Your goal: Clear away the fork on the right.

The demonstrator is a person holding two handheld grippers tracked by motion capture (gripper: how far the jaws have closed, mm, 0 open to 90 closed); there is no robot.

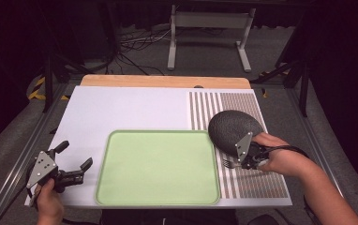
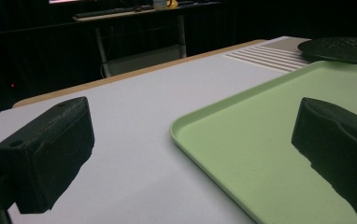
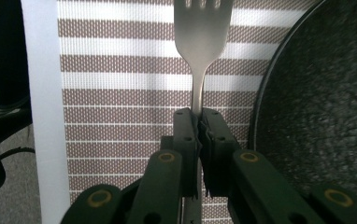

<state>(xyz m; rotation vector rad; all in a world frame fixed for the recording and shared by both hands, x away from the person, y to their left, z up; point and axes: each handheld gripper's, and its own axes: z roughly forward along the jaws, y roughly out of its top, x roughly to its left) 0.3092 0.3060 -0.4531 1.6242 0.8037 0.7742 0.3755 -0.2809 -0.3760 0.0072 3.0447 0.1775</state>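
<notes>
Each black claw, left claw (image 1: 76, 169) and right claw (image 1: 242, 162), carries a grey three-cornered plate with screws and trails a black cable; forearms are bare of sleeves.

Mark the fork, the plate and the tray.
fork (image 3: 200, 42), right gripper view, on its neck below the tines.
plate (image 1: 231, 126), high view, on its dark middle.
tray (image 1: 158, 168), high view, on its green floor.

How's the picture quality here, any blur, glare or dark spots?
High view: table evenly lit, green tray soft but readable, surroundings fall into darkness. Left gripper view: open jaws are near-black, detail lost; dark plate dim at the edge. Right gripper view: fork has mild sheen, placemat stripes sharp.
</notes>
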